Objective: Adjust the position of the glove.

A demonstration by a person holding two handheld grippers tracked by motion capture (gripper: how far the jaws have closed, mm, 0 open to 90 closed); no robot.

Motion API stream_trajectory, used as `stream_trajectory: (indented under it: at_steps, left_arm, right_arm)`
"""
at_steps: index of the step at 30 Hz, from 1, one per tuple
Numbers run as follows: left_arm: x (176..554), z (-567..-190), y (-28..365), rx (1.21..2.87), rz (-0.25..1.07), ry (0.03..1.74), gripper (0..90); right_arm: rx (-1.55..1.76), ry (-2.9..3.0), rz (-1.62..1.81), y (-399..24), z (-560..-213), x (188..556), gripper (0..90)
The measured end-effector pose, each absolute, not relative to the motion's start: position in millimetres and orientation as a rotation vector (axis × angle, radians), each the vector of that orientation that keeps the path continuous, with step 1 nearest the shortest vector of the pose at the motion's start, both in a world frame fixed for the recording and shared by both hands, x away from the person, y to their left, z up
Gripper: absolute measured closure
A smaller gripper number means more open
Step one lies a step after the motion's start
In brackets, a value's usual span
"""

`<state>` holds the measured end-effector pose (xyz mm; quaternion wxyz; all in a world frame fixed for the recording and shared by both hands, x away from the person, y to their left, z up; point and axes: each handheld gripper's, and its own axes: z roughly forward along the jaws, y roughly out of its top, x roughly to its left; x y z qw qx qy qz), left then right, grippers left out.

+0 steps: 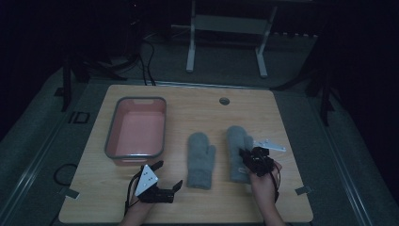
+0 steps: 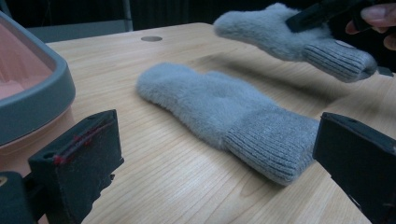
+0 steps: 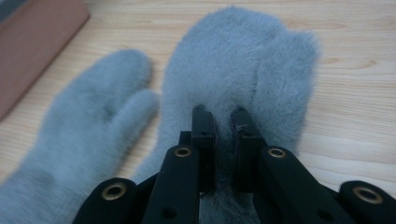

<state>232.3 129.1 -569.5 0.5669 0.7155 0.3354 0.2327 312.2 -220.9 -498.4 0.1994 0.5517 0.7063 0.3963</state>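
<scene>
Mitten [image 3: 243,65] is pinched in the right hand-held gripper [image 3: 223,121], lifted off the table [image 1: 282,197]; left hand-held gripper [image 1: 167,176] spread.

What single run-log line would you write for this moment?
right tongs: shut on right mitten, lifted off table | left tongs: open, empty | left mitten: flat on table | pink bin: empty

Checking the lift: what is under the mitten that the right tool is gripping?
In the left gripper view, the gripped mitten hangs clear of the table, with bare wood and shadow beneath. The right tool hides part of its cuff. The other mitten lies flat beside it.
</scene>
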Motion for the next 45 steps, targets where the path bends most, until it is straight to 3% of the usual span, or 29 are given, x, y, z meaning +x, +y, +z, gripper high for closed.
stream_trajectory:
  at_steps: [13, 28, 34, 43, 45]
  left_arm:
    - [230, -568, 129, 1.676, 0.551, 0.781, 1.6]
    - [229, -567, 129, 1.673, 0.538, 0.761, 1.6]
    - [230, -567, 128, 1.678, 0.537, 0.765, 1.6]
    - [232, -567, 129, 1.689, 0.534, 0.782, 1.6]
    - [232, -566, 131, 1.684, 0.530, 0.792, 1.6]
  right_arm:
    - [1.544, 2.007, 1.161, -136, -488, 309, 82.8]
    - [1.638, 2.049, 1.144, -98, -517, 309, 81.4]
    - [1.621, 2.060, 1.180, -97, -525, 308, 67.1]
    - [1.419, 2.134, 1.232, -109, -505, 310, 40.4]
    - [1.349, 2.148, 1.225, -111, -503, 312, 39.3]
